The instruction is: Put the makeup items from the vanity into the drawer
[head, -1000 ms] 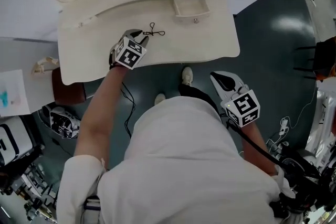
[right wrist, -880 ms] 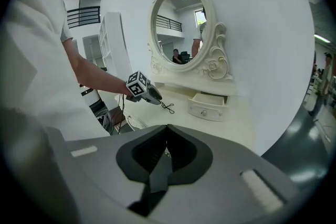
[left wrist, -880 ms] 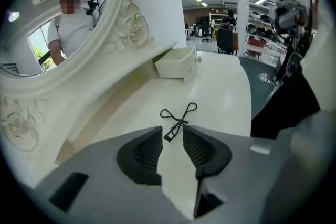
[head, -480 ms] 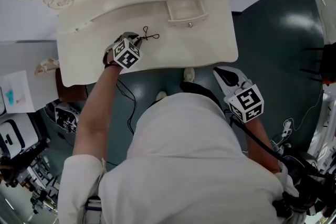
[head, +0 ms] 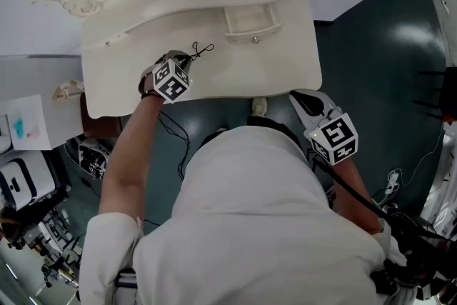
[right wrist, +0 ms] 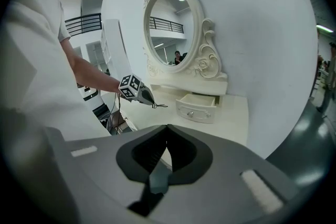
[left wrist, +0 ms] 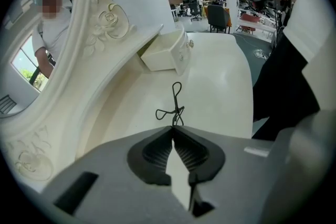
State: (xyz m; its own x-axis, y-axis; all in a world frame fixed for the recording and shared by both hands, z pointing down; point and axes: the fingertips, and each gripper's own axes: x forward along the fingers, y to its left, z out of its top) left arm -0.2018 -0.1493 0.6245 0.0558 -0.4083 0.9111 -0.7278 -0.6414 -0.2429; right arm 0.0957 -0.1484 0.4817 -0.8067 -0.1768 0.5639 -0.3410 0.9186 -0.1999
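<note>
Eyelash curler (left wrist: 178, 109) pinched in closing left gripper (left wrist: 172, 128); right gripper (right wrist: 167, 128) pressed together, clear of vanity (head: 285, 61).

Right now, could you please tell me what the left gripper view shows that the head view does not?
Only the left gripper view: the left tool seen along its own length, its jaws closing on the handle end of the eyelash curler, and a person reflected in the mirror. Only the head view: the marker cube on that tool and the person's shoe. Both: the curler, the open drawer and the white vanity top.
</note>
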